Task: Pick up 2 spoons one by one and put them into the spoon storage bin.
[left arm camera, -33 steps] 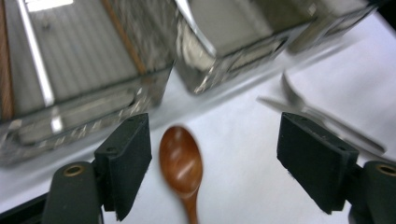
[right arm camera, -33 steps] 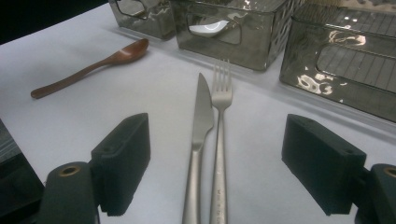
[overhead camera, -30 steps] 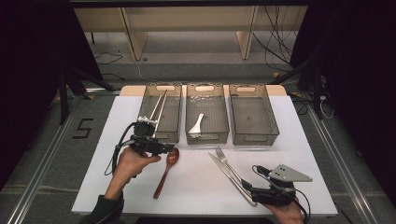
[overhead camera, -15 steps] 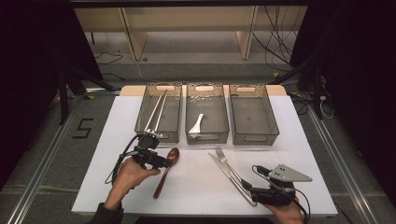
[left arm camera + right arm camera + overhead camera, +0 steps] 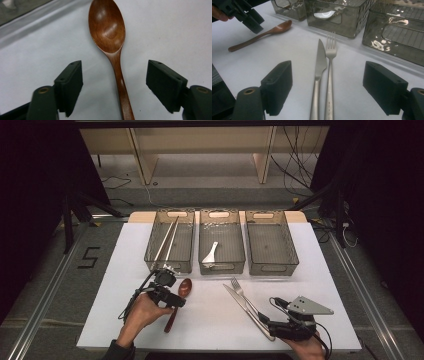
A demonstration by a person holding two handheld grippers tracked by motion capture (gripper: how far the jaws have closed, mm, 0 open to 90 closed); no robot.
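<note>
A brown wooden spoon [image 5: 184,287] lies on the white table, bowl toward the bins. My left gripper [image 5: 175,302] hangs low over its handle. In the left gripper view the spoon handle [image 5: 119,80] runs between the two pads [image 5: 71,85], which stand clear of it on both sides. The jaws have just been closing a little and are open. My right gripper [image 5: 266,324] rests open near the front edge. A steel knife [image 5: 320,65] and fork [image 5: 331,53] lie side by side between its jaws, untouched. The right gripper view also takes in the spoon [image 5: 262,35] and the left gripper [image 5: 247,15].
Three clear grey bins stand in a row at the back. The left bin [image 5: 152,254] holds chopsticks [image 5: 167,240], the middle bin [image 5: 222,266] a white spoon [image 5: 210,252], and the right bin [image 5: 272,245] holds nothing. Dark floor and cables lie beyond the table.
My left gripper has come down and toward the near side, from beside the left bin to over the spoon's handle. The right gripper, knife and fork have stayed put.
</note>
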